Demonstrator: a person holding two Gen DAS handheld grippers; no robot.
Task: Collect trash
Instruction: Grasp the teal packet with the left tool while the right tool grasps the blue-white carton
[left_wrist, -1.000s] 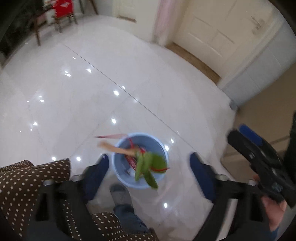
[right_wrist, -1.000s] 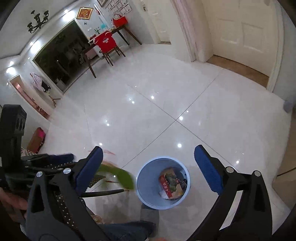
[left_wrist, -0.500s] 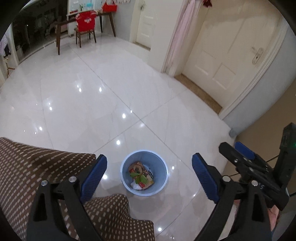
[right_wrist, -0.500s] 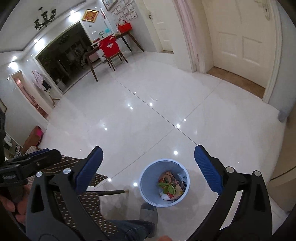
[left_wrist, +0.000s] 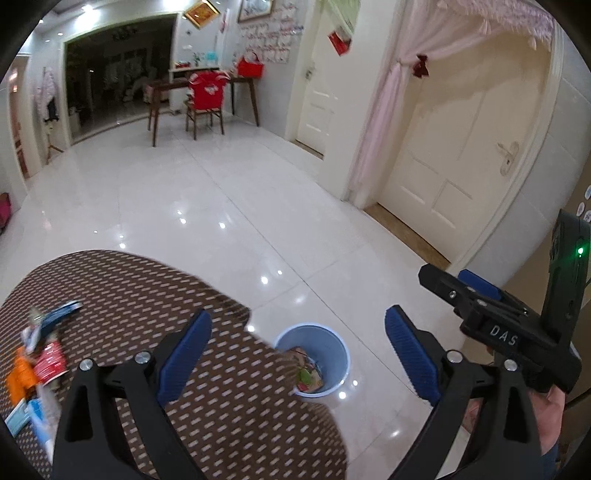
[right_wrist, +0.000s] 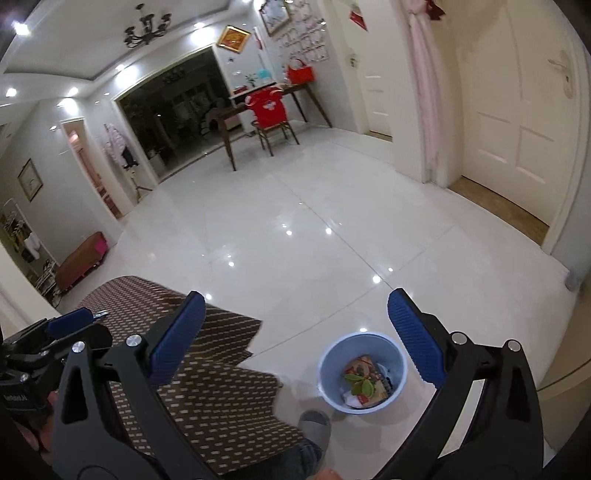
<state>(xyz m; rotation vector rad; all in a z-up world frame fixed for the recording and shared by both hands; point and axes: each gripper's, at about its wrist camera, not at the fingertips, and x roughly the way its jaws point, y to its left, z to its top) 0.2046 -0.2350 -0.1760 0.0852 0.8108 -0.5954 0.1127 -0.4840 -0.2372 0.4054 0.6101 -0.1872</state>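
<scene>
Two grippers: left gripper (left_wrist: 297, 349) and right gripper (right_wrist: 295, 336), both spread wide, nothing held, ribbed blue pads. One round pale-blue plastic bin (right_wrist: 364, 371) on glossy white tile floor (right_wrist: 314, 240), holding green leaves (right_wrist: 360, 384) and printed wrappers. Several blurred wrappers (left_wrist: 37, 365) lie on the brown dotted desk (left_wrist: 236, 398).

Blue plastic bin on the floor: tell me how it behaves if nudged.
The round blue plastic bin looks thin-walled and holds only paper scraps and leaves, so probably light. On the glossy white tile floor it would likely slide; a push near the rim might tip it.
</scene>
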